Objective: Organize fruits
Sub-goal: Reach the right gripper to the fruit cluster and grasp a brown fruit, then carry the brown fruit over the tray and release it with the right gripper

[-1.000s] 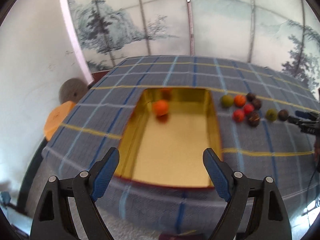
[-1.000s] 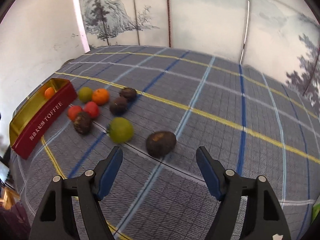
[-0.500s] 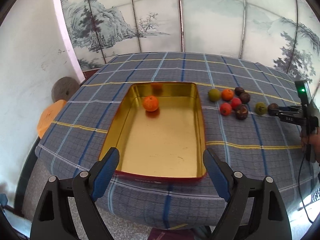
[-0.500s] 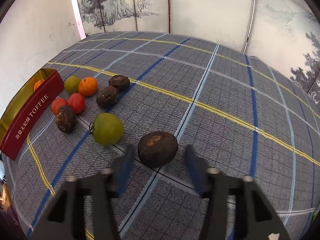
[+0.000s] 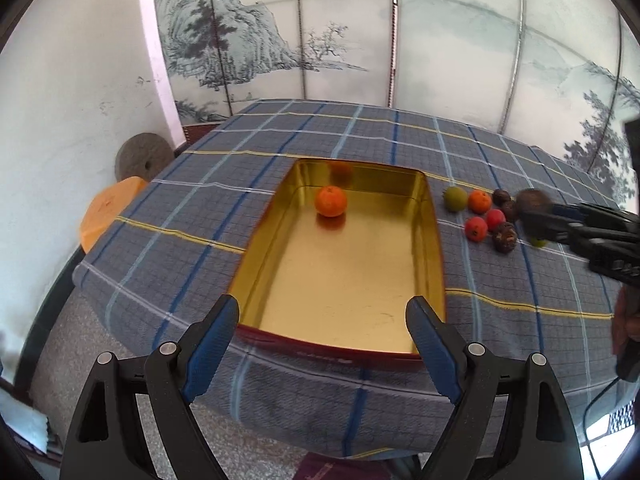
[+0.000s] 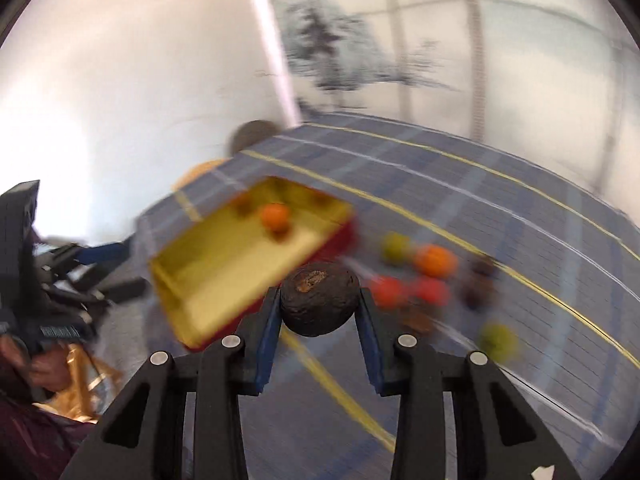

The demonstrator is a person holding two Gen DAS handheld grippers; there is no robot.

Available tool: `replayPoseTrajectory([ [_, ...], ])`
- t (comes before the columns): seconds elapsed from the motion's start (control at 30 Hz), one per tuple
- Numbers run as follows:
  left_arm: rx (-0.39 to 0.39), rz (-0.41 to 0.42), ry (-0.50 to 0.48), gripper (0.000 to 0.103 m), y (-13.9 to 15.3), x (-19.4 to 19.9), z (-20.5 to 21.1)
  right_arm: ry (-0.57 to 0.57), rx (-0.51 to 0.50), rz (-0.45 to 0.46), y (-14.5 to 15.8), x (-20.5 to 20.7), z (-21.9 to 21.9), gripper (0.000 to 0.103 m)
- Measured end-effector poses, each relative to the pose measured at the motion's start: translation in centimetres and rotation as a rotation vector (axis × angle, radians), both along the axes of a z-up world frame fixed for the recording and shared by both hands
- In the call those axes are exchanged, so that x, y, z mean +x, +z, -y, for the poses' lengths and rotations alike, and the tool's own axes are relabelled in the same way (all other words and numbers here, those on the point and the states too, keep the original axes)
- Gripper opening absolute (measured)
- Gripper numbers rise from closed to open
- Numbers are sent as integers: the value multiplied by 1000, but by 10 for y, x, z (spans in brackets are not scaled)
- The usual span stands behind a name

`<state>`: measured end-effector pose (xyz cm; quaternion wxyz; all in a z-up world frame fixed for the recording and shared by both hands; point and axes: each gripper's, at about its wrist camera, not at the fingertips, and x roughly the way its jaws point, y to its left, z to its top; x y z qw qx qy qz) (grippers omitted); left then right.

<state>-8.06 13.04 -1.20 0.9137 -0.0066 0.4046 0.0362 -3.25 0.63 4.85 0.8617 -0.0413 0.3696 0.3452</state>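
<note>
A gold tin tray (image 5: 434,248) with red outer walls lies on the checked tablecloth and holds one orange (image 5: 330,201). My left gripper (image 5: 322,346) is open and empty, hovering at the tray's near edge. My right gripper (image 6: 318,314) is shut on a dark brown wrinkled fruit (image 6: 318,298) and holds it above the cloth, just right of the tray (image 6: 176,276). It also shows in the left wrist view (image 5: 534,200). Several loose fruits, green (image 5: 455,199), orange (image 5: 479,202), red (image 5: 476,228) and dark brown (image 5: 505,238), lie right of the tray.
The table's near edge drops off just under my left gripper. An orange stool (image 5: 106,210) and a grey round disc (image 5: 138,156) stand at the left beyond the table. A painted screen stands behind the table. The right wrist view is motion-blurred.
My right gripper closed on the dark brown fruit, lifted it and swung left toward the tray. My left gripper stayed open near the tray's front edge.
</note>
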Motion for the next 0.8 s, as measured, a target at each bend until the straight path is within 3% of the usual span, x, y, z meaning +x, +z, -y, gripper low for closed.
replayPoseTrajectory([
  [0.2,34,0,50,86,2,-3,-20,117,-37,-82,-21,22,-83,34],
  [0.33,53,-23,60,86,-1,-4,-26,128,-94,-135,-40,39,-119,34],
  [0.6,81,-48,66,86,-7,-5,-33,93,-130,-213,-58,71,-145,35],
  [0.8,102,-53,63,86,-9,-6,-30,60,-135,-222,-59,87,-160,36],
])
